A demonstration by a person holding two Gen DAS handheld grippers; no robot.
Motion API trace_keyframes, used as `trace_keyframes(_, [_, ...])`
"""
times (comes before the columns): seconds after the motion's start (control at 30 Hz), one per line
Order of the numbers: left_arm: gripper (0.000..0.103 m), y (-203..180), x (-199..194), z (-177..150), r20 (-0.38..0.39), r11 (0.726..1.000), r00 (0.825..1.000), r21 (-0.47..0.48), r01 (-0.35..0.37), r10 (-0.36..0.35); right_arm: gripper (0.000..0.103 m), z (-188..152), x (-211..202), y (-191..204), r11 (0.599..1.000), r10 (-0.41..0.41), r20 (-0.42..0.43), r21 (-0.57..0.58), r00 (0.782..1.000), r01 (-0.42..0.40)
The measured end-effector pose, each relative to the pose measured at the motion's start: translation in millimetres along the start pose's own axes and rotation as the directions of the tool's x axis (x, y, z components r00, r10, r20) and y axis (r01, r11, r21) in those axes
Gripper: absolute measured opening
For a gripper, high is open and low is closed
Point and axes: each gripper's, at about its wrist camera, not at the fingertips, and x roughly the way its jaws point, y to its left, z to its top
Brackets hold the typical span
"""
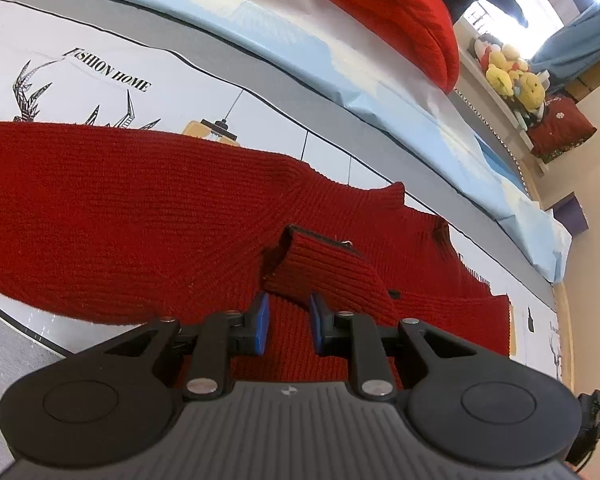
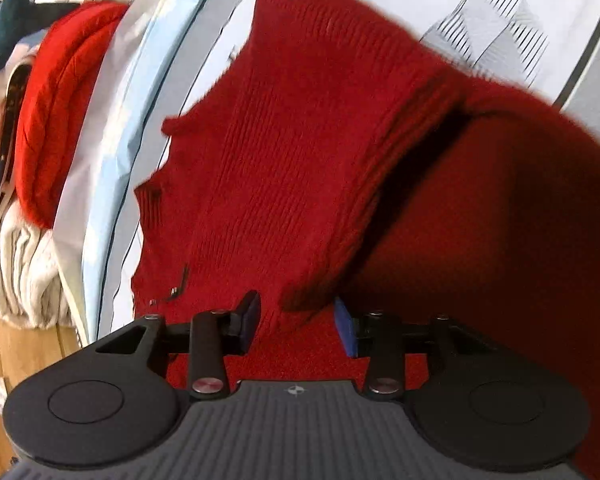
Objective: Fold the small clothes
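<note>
Printed bedsheet [image 1: 100,80] carries a red ribbed sweater [image 1: 120,208], one sleeve folded over; both claws [image 1: 287,322] [image 2: 298,326] gape, gripping nothing.

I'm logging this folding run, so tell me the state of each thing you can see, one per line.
red knit sweater: spread on the bed, partly folded, one ribbed part doubled over the body
left gripper: open, fingers empty, just above the sweater
right gripper: open, a raised fold of the sweater between the fingers, not pinched
printed bed cover: laid flat under the sweater
second red knit: piled at the bed's far side
</note>
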Motion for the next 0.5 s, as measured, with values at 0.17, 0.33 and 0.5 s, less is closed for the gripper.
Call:
trace_keyframes(0.17, [0.023,2.0,-2.6,2.7,0.001,1.000,1.000,-0.016,0.016,-0.016,0.044,-7.9,18.2,7.4,1.000,0.013,-0.004,-0.014,1.000,-0.013])
trace_keyframes(0.33, [0.023,5.1,-6.6,8.5,0.003,0.999,1.000,-0.032,0.029,-0.029,0.053,-13.1,30.6,28.3,0.998,0.019,0.032,-0.055,0.999,-0.017])
trace_keyframes(0.5, [0.023,4.8,-9.1,13.2,0.009,0.998,0.999,-0.046,0.046,-0.045,0.059,-22.7,38.8,42.9,0.988,0.096,0.042,-0.125,0.994,-0.090])
